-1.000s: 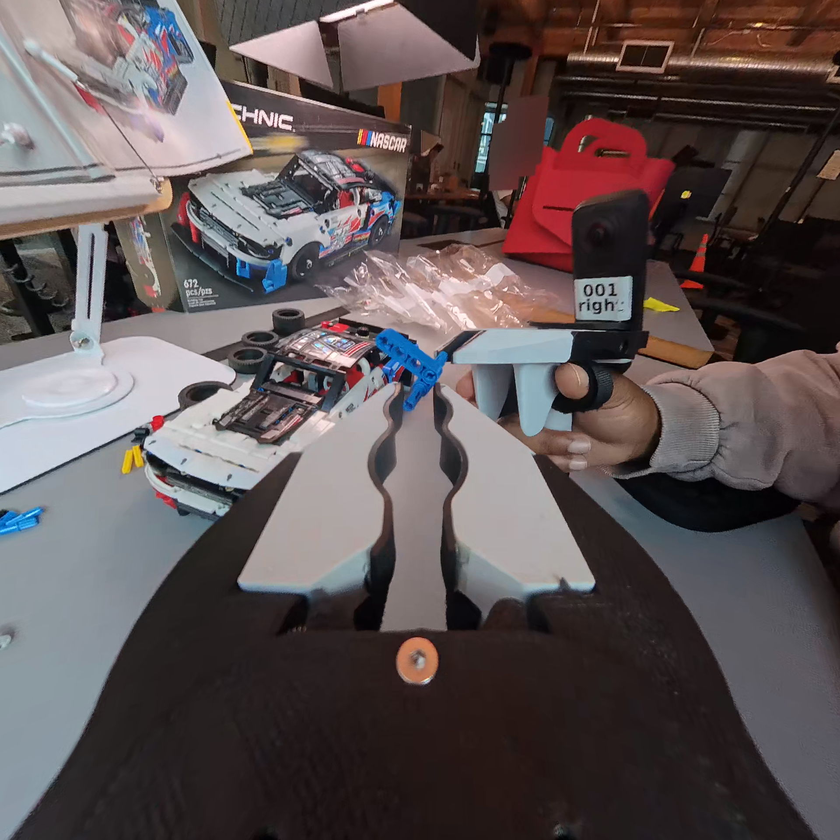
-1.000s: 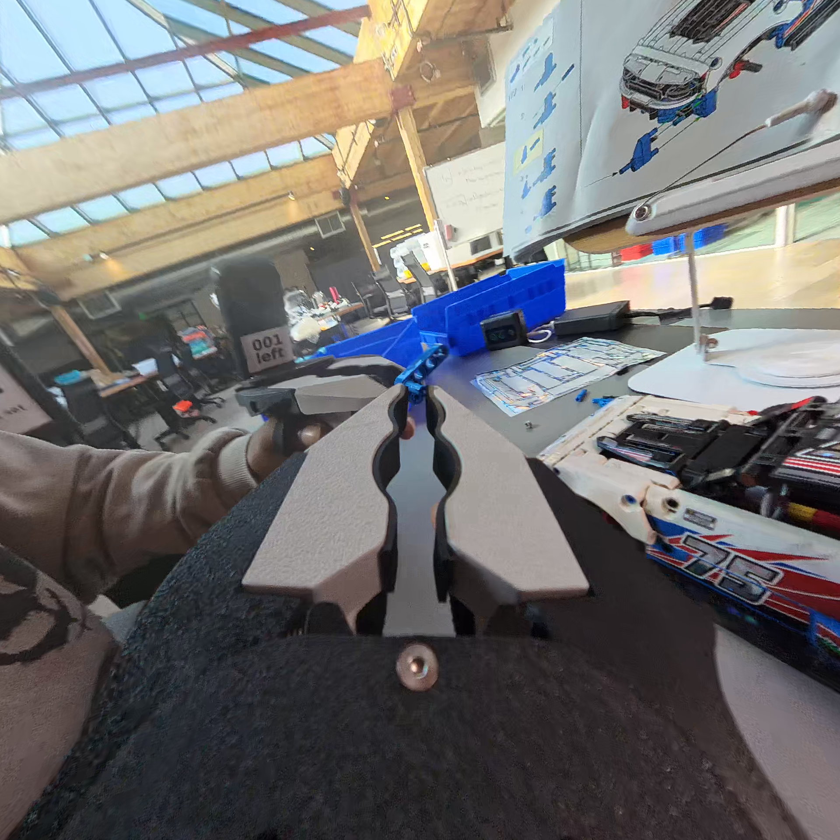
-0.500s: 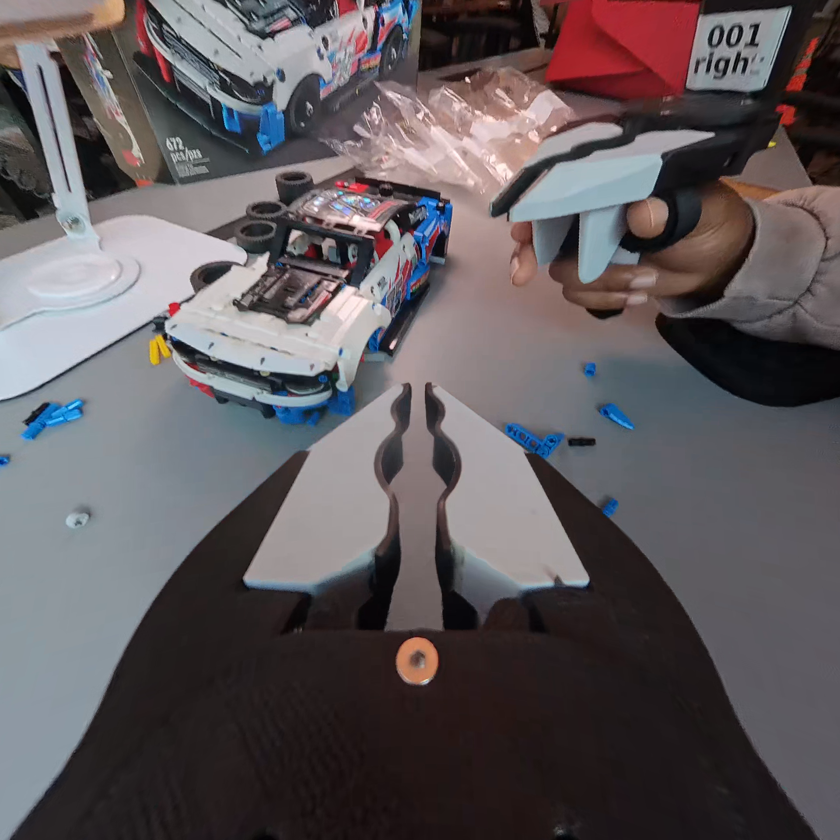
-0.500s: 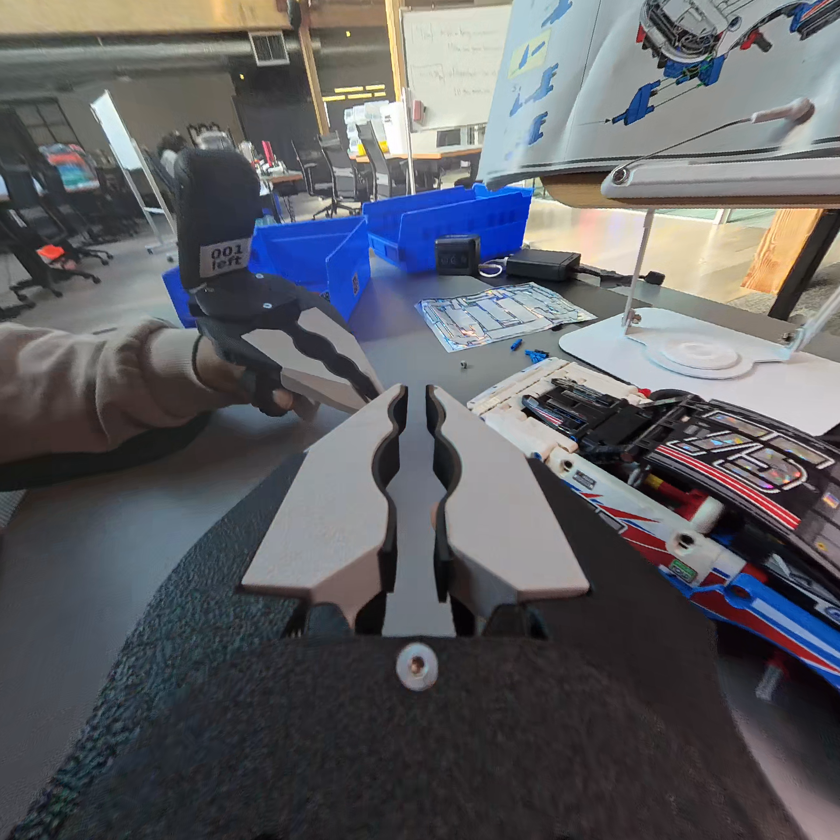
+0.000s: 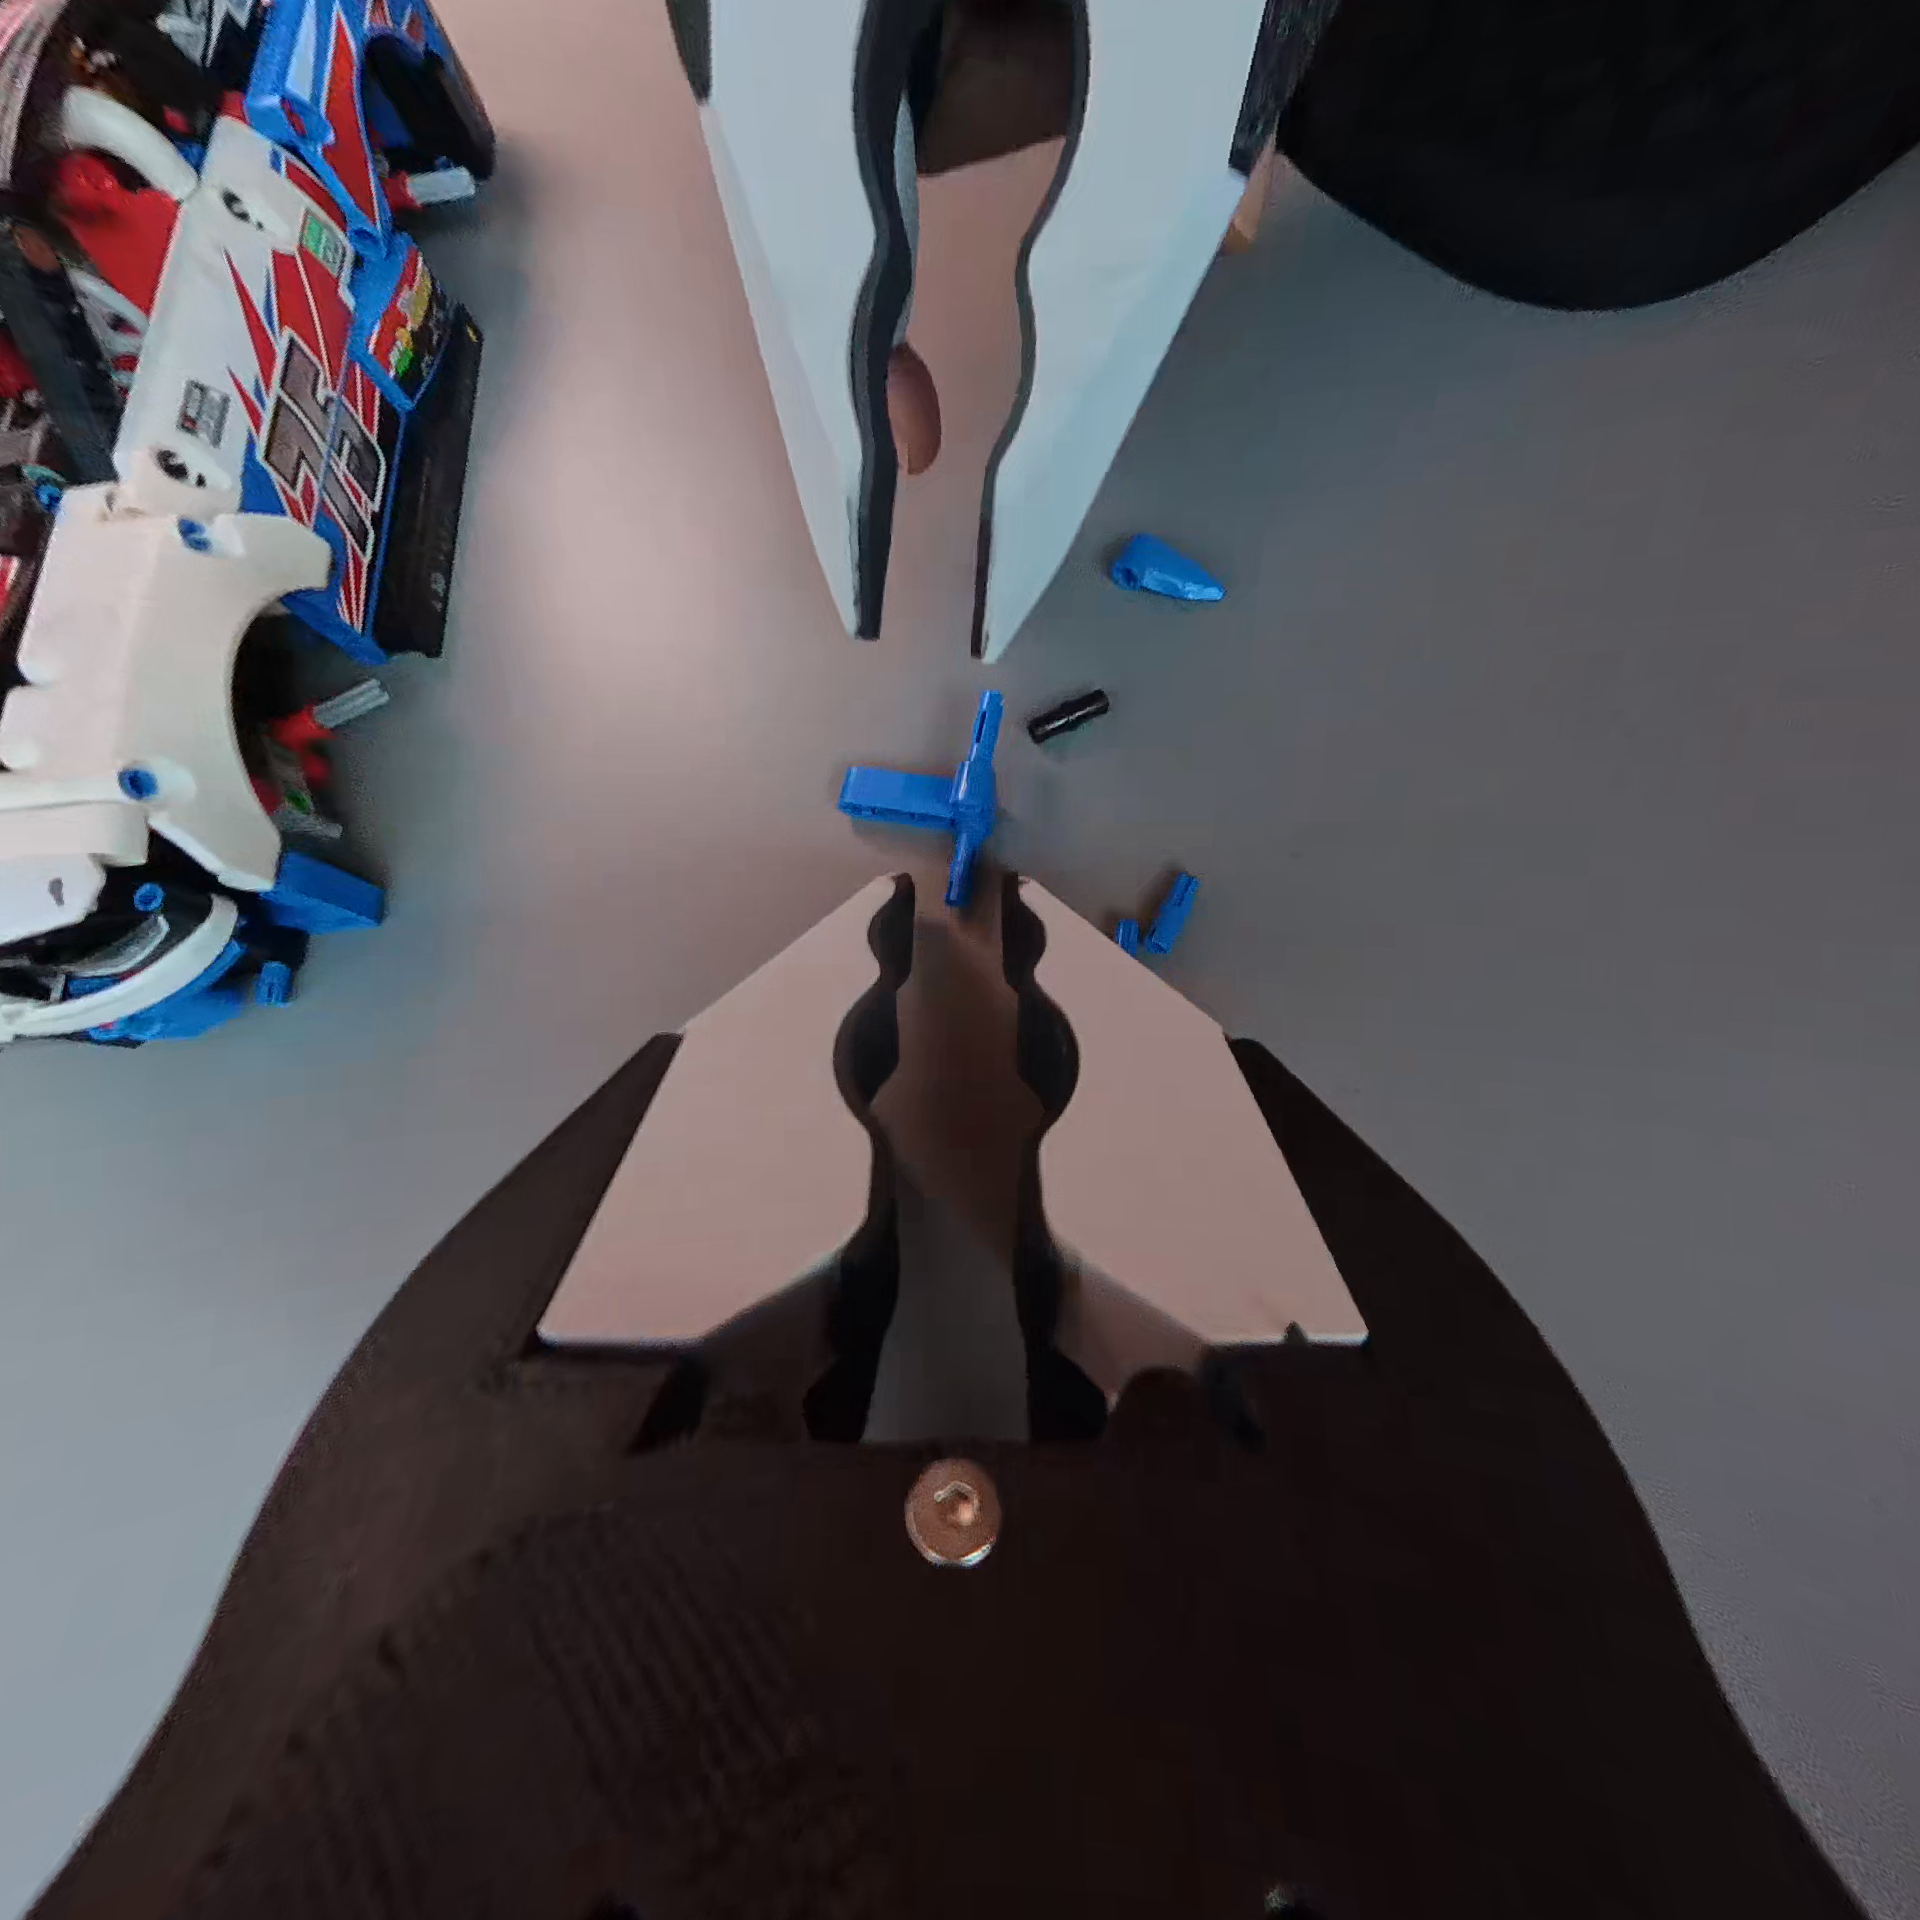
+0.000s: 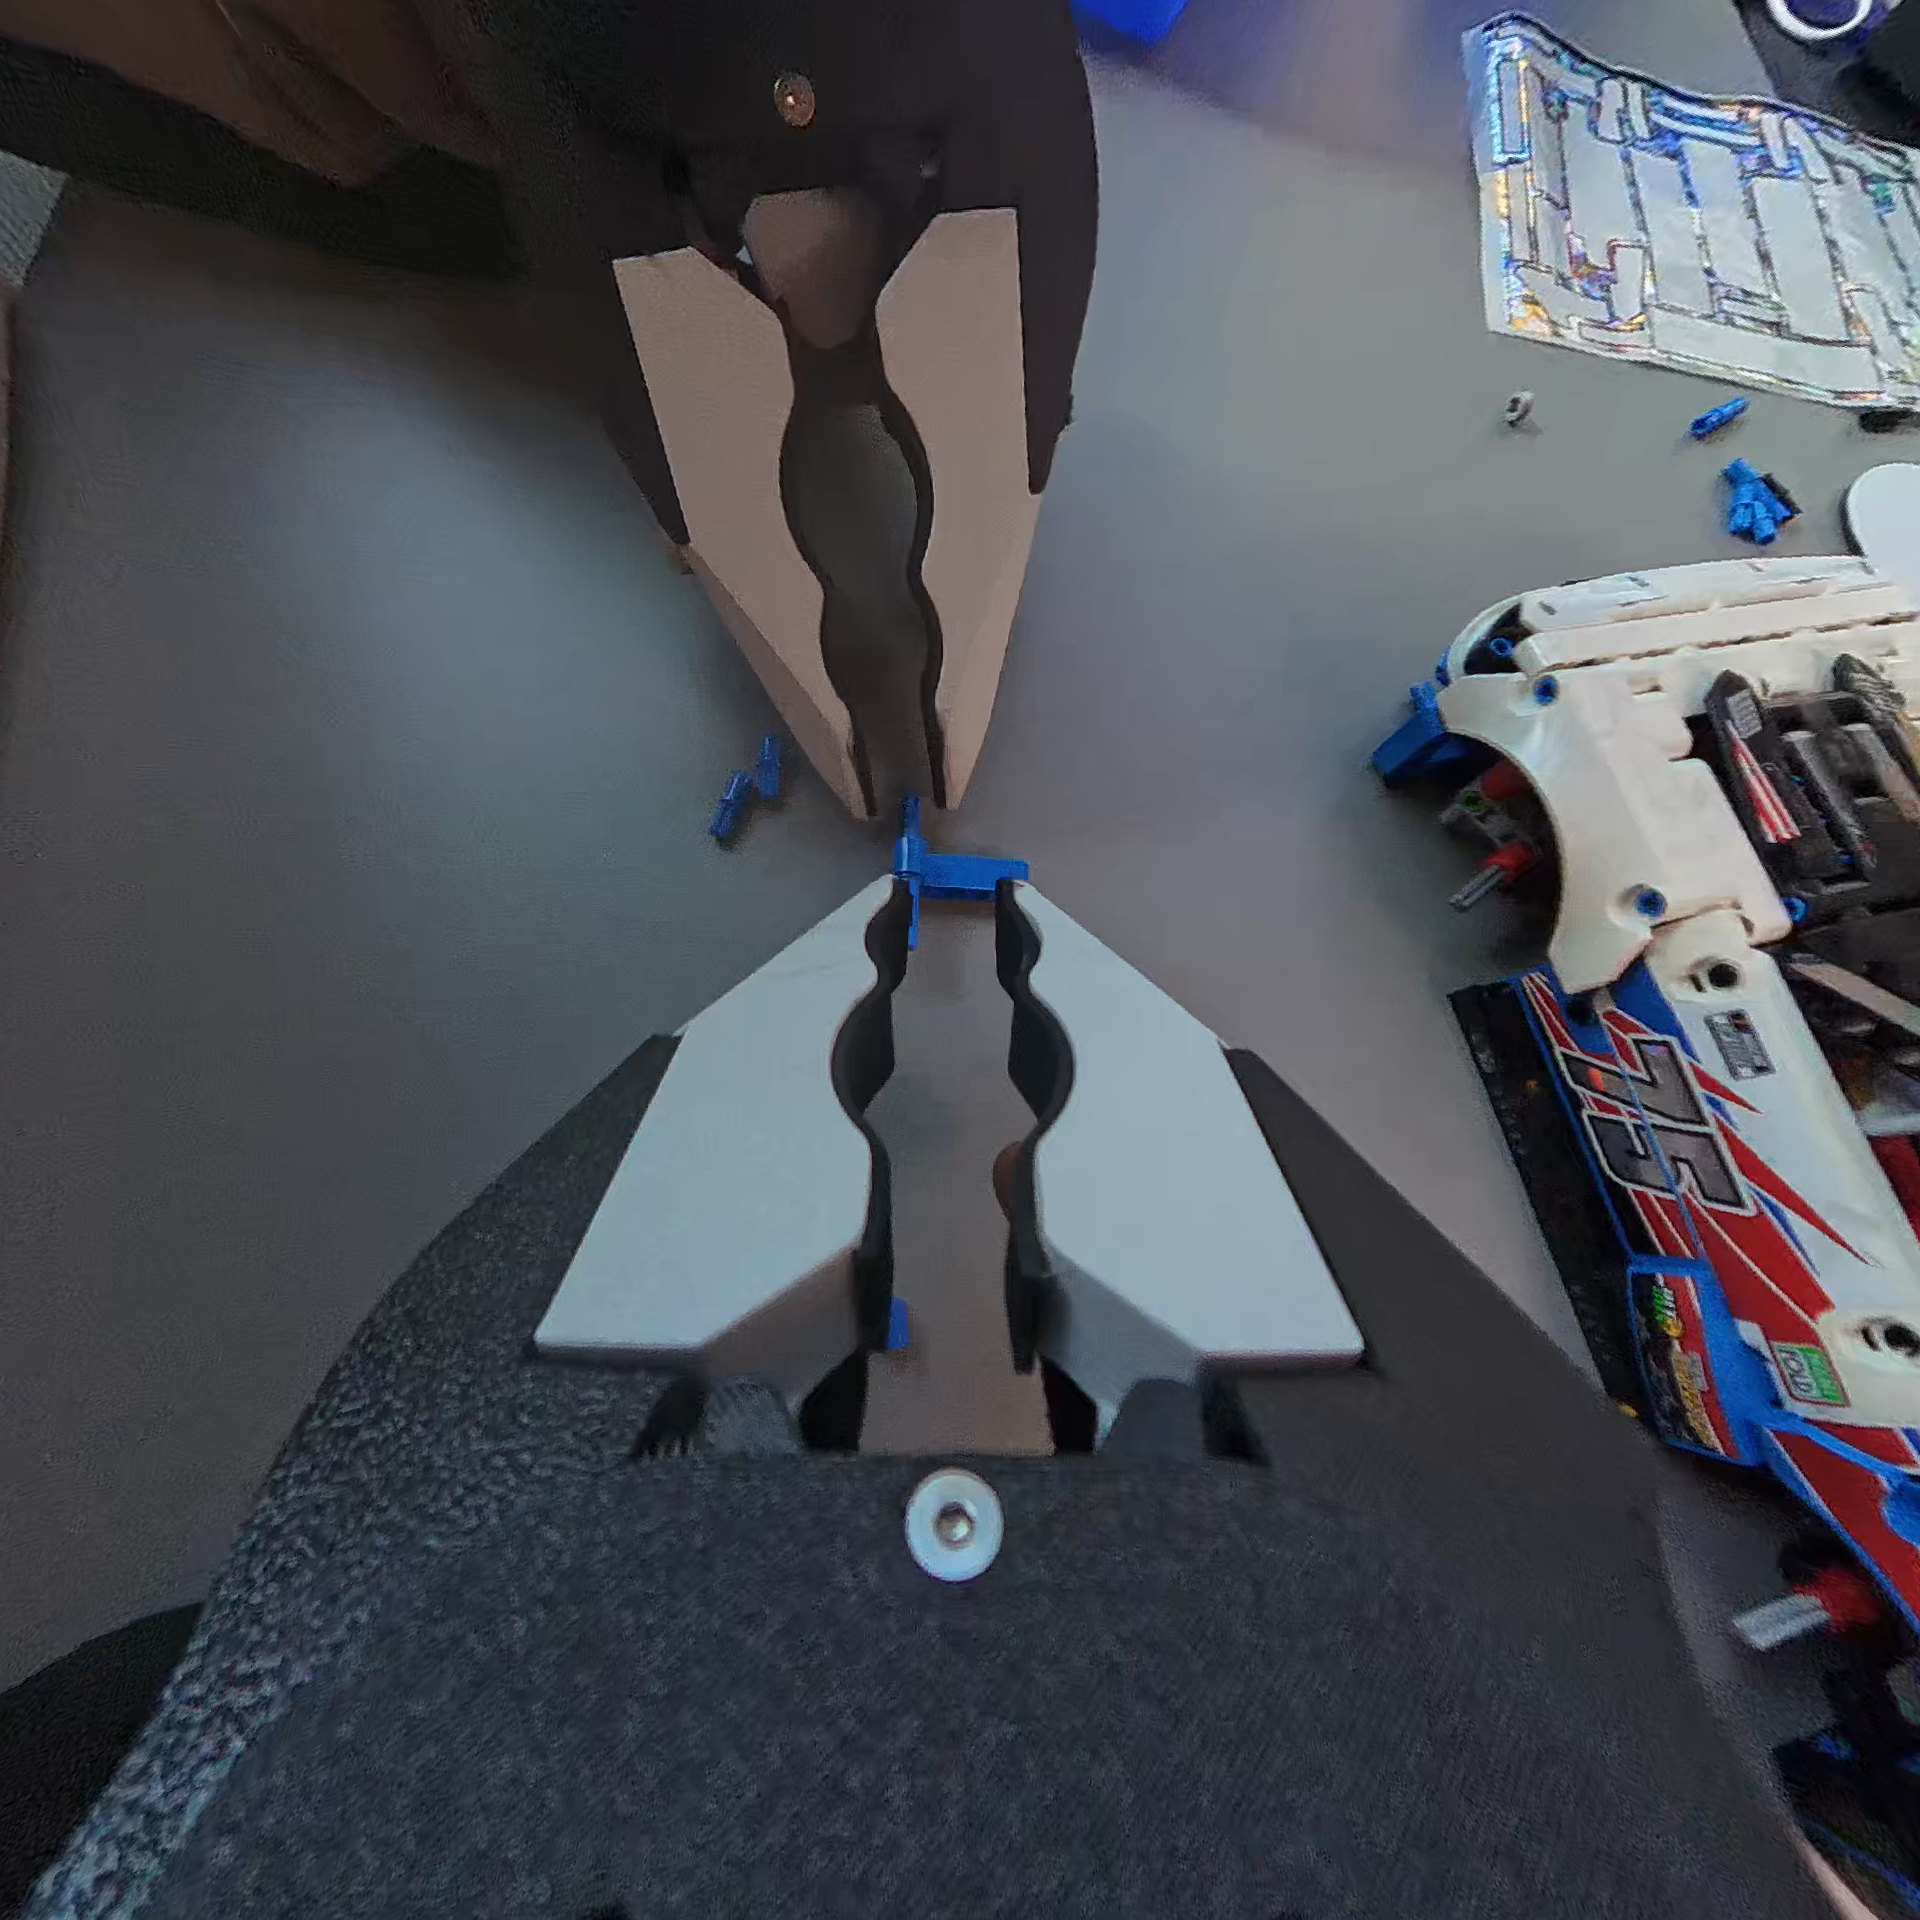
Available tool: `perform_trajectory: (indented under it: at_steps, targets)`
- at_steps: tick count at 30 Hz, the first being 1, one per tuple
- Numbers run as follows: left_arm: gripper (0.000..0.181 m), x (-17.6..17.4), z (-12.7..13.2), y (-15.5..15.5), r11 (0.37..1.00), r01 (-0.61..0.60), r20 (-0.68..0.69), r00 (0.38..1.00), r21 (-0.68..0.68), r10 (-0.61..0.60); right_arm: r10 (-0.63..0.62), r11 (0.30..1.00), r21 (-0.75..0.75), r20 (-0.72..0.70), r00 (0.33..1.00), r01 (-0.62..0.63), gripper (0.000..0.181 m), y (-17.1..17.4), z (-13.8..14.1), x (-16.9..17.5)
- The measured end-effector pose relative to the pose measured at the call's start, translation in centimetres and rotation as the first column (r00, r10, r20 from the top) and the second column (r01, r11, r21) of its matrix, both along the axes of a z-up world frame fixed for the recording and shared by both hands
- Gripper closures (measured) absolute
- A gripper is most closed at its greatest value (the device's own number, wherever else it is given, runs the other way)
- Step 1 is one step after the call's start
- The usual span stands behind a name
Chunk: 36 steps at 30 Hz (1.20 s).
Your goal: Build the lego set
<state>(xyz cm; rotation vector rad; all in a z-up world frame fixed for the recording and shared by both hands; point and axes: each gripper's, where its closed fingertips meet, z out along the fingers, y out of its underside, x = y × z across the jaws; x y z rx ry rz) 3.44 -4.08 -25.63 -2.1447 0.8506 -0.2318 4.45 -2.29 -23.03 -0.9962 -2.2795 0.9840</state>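
Both tongs slightly parted, empty, tips facing over small blue cross-shaped piece [image 5: 940,795] on grey table [image 5: 1558,935].

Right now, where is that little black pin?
In the left wrist view, the black pin lies loose on the grey table, just right of the blue cross-shaped piece, below the right gripper.

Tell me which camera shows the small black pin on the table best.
The left wrist view. There the black pin lies in the open on the grey table, just right of the blue cross piece, between the two grippers' tips. In the right wrist view I cannot find it; the right gripper probably hides it.
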Motion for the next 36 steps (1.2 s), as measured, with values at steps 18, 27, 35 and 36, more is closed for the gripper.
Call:
perform_trajectory:
  at_steps: [18, 27, 35, 36]
  targets:
    - [0.181, -0.9, 5.7, 1.1, 0.946, -0.075, 0.074, 0.996, 0.315, 0.054, -0.046, 0.999, -0.003, -0.297, 0.954, 0.048, 0.181, 0.2, 3.4, -1.8]
    - [0.181, -0.7, 11.4, 0.1, 0.897, -0.138, 0.45, 0.89, 0.421, -0.074, -0.055, 0.978, -0.207, -0.376, 0.925, -0.026, 0.179, -0.9, 6.6, -1.3]
    - [0.181, 0.2, 7.8, 0.6, 0.957, -0.08, 0.402, 0.915, 0.28, -0.041, 0.005, 0.995, -0.096, -0.212, 0.977, -0.026, 0.18, -0.9, 6.0, -0.4]
    - [0.18, 0.2, 7.2, 0.7, 0.962, -0.077, 0.373, 0.928, 0.262, -0.027, -0.006, 0.998, -0.07, -0.173, 0.985, -0.006, 0.18, -0.7, 5.6, -0.5]
